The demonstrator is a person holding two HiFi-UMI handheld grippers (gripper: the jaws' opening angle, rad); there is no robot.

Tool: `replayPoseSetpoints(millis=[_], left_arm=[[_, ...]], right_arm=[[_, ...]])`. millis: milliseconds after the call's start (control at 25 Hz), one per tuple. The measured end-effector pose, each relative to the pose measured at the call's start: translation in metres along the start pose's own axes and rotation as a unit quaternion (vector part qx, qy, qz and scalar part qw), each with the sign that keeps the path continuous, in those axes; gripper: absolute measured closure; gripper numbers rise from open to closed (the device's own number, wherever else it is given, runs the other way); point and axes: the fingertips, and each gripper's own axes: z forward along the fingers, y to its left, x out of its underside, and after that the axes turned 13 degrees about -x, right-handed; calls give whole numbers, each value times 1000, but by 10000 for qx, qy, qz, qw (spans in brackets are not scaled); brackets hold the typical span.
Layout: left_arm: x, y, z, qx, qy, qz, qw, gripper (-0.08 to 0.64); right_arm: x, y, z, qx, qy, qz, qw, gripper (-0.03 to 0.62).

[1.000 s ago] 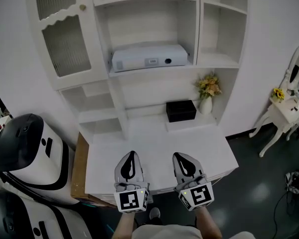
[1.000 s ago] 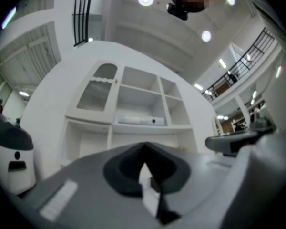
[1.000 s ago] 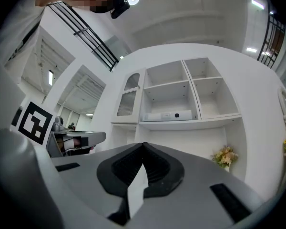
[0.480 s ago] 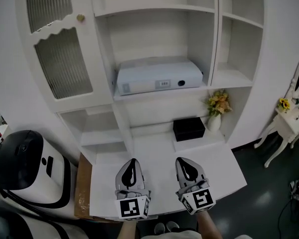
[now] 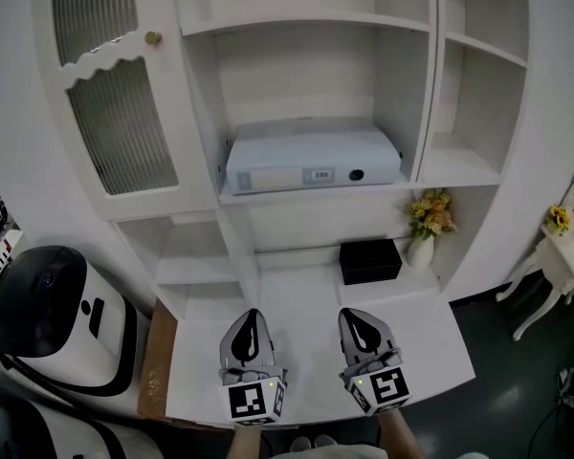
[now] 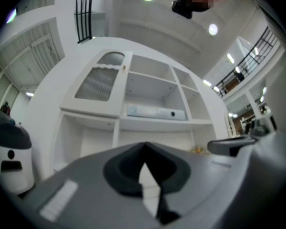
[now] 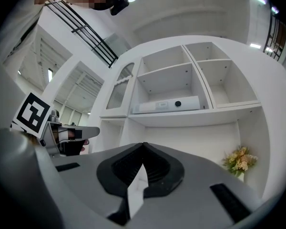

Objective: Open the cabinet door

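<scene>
The white cabinet door (image 5: 115, 113), with ribbed glass and a small gold knob (image 5: 153, 38), stands closed at the upper left of the shelf unit. It also shows in the left gripper view as the door (image 6: 99, 84) with its knob (image 6: 124, 68), and in the right gripper view as the door (image 7: 119, 93). My left gripper (image 5: 251, 315) and right gripper (image 5: 358, 314) hover side by side over the white desk top (image 5: 306, 290), far below the door. Both are shut with nothing between the jaws, as the left gripper (image 6: 144, 146) and right gripper (image 7: 143, 145) show in their own views.
A white projector (image 5: 311, 161) lies on the middle shelf. A black box (image 5: 369, 260) and a vase of flowers (image 5: 428, 226) sit on the lower shelf at right. A white and black machine (image 5: 48, 314) stands left of the desk, a small white side table (image 5: 564, 247) at far right.
Both grippers have moved forward over the desk toward the shelf unit, and the cabinet now looks nearer and larger. Their jaws stayed shut.
</scene>
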Motion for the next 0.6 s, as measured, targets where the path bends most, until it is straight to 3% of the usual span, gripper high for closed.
replayPoseSetpoints(millis=[160,280,480,600], left_arm=[[-7,6,9,-77,-25,91,9999,554],[-26,13,18,-100,-107,206,9997,554],[-66,32,35,-215,-272,232,9991,554],[-88,45,44,-320,-327,181,9988,554]], right_arm=[[-3,-1,13,-161,-93,5,9998,592],[-28,0,31,-442,-358,-64,9984,591],[-115,7,75,-1061,-1089,-582,9867,589],[-178,20,99,-1478,-1547,-1054,9711,520]])
